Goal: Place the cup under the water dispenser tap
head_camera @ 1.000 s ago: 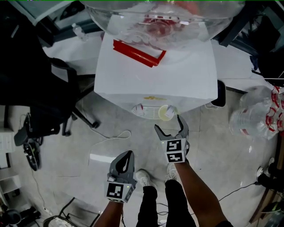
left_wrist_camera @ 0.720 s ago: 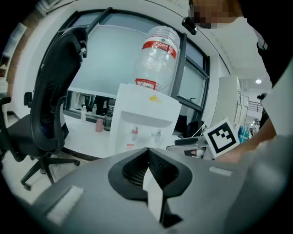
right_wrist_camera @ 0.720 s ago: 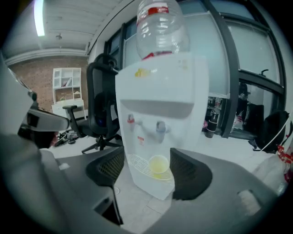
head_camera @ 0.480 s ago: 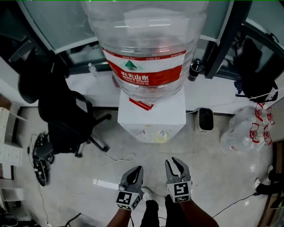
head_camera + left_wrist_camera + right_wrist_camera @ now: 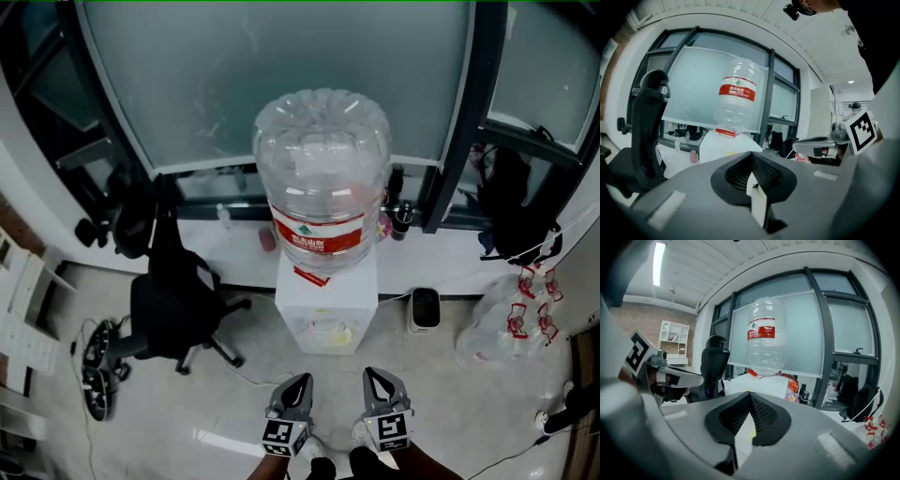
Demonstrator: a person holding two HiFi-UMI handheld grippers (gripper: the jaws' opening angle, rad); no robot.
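The white water dispenser [image 5: 325, 298] stands against the window with a big clear bottle [image 5: 323, 178] on top. A pale yellowish cup [image 5: 338, 335] sits in the recess low on its front, under the taps. Both grippers are at the bottom of the head view, well short of the dispenser and pointing at it. My left gripper [image 5: 298, 386] is shut and empty. My right gripper [image 5: 376, 381] has just been closing and is now shut with nothing between its jaws. In each gripper view the bottle [image 5: 736, 96] [image 5: 765, 333] rises beyond the closed jaws, which hide the cup.
A black office chair [image 5: 178, 300] stands left of the dispenser. A black box [image 5: 424, 307] and bagged empty bottles [image 5: 506, 328] lie to its right. Small bottles [image 5: 401, 220] line the sill behind. A cable [image 5: 246, 375] trails on the floor.
Both grippers have drawn back from the dispenser and risen, so it now looks small and far. The right jaws went from wide open near the cup to shut. The cup stays under the taps.
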